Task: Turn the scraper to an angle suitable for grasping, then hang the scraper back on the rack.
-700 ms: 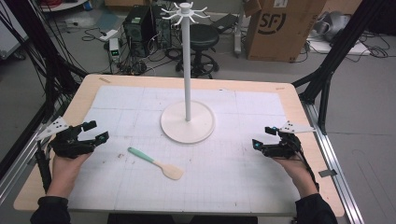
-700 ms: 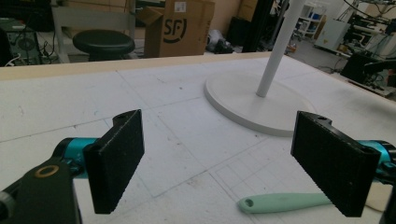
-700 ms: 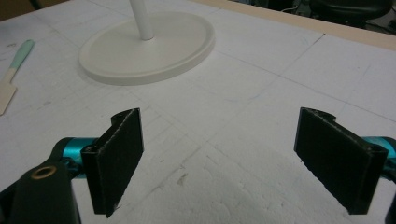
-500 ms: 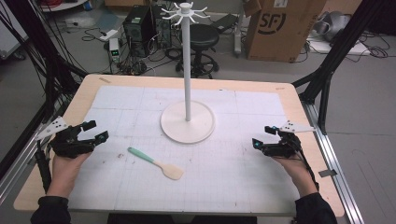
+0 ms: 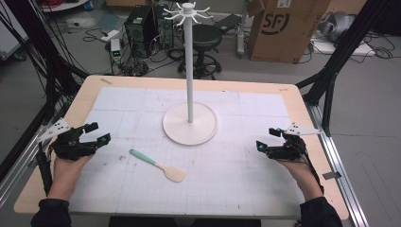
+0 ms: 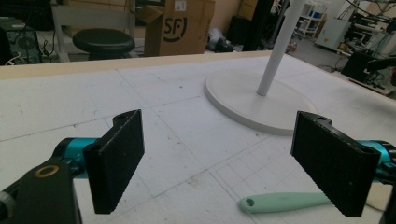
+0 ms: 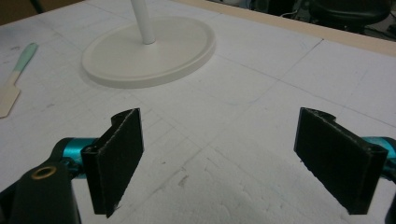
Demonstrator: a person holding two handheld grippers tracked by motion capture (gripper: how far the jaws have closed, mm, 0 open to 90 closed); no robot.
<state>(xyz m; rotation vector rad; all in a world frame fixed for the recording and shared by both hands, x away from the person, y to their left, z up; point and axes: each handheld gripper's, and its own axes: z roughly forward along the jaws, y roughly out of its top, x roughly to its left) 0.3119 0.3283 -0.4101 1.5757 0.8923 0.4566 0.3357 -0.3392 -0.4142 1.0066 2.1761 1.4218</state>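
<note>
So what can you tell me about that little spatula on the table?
The spatula lies flat on the white mat, in front of the white stand's round base and apart from it. It has a mint-green handle with a small hole at its end and a pale, wood-coloured blade. It points slantwise, and nothing touches it.

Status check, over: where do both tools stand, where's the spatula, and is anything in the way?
Left tool open, empty. Right tool open, empty. Spatula flat on mat, nearer left tool, untouched. Path to it clear; white stand sits behind it.
</note>
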